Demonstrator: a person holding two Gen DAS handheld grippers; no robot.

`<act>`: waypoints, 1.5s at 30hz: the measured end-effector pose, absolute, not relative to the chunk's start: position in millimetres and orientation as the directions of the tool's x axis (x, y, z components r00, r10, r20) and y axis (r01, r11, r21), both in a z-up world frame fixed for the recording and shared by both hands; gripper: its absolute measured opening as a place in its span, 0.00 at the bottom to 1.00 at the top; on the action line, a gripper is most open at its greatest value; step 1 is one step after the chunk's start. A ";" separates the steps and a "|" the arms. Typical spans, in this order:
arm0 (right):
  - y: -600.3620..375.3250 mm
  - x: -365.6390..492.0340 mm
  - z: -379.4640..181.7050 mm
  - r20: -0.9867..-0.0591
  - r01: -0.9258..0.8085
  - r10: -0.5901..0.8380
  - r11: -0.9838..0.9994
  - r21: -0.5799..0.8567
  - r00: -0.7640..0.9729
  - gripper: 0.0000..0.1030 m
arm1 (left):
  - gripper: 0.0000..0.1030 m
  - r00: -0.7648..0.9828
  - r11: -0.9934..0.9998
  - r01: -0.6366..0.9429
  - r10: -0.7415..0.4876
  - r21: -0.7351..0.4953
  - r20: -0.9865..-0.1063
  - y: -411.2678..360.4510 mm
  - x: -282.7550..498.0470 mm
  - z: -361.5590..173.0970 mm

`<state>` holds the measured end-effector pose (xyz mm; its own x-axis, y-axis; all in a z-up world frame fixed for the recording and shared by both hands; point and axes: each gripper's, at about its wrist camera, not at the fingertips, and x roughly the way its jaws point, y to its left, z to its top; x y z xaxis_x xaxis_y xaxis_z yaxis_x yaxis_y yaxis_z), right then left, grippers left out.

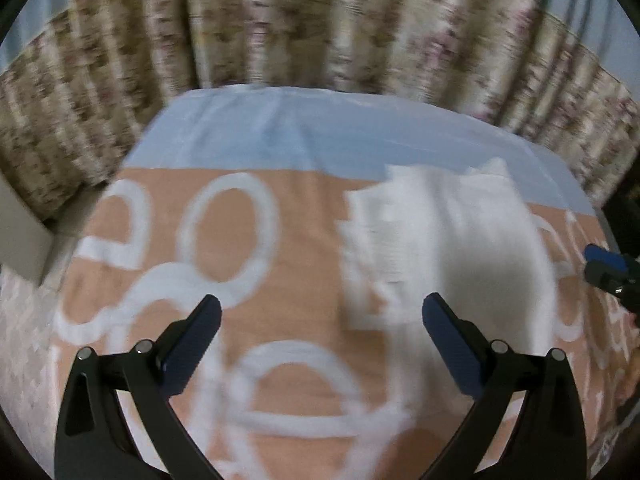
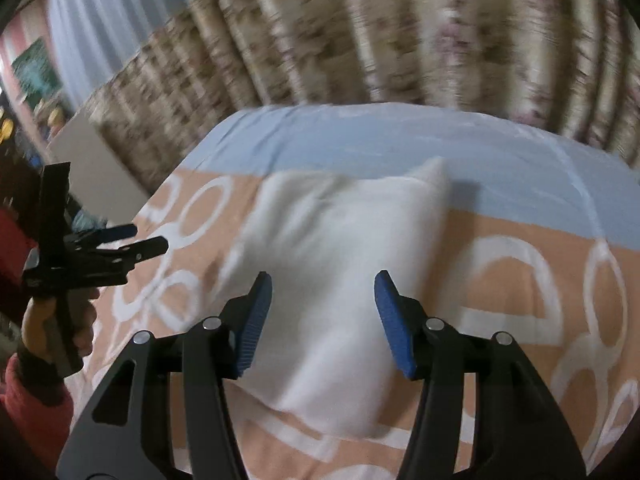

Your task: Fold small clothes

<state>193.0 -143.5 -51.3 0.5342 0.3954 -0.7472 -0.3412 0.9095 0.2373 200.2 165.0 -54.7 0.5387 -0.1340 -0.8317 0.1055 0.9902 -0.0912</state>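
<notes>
Left wrist view shows the left gripper (image 1: 322,312) nearest the lens, its blue-padded jaws spread wide with nothing between them, hanging over a peach bedcover (image 1: 280,300) printed with white rings. Just beyond its right finger lies the white garment (image 1: 448,248), a small blurred piece of clothing flat on the cover, touched by neither pad. At the right edge of this view, past the garment, the tip of the right gripper (image 1: 606,266) pokes in. Right wrist view has the right gripper (image 2: 323,292) close up, its jaws parted and holding nothing, the white garment (image 2: 340,248) lying on the cover beneath and ahead of them. To the left, a hand (image 2: 60,320) in a red sleeve (image 2: 32,396) holds the left gripper (image 2: 146,238), seen side on above the cover. Farther off, a pale blue sheet (image 2: 360,140) covers the bed's far part, and behind it hang flowered curtains (image 2: 400,32).
</notes>
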 end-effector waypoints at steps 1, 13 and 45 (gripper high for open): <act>-149.3 188.7 -57.5 -0.750 -0.330 0.389 0.913 0.238 0.534 0.53 | 0.98 0.531 0.987 0.128 -0.148 -0.093 -0.834 152.3 202.5 -57.6; -152.3 180.8 -111.2 -0.819 -0.308 0.364 0.920 0.242 0.444 0.24 | 0.40 0.382 0.946 0.303 -0.230 -0.114 -0.895 82.2 193.4 -103.6; -169.0 164.7 -89.8 -0.772 -0.333 0.369 0.918 0.216 0.518 0.68 | 0.89 0.442 0.971 0.217 -0.193 -0.104 -0.876 126.7 176.5 -94.7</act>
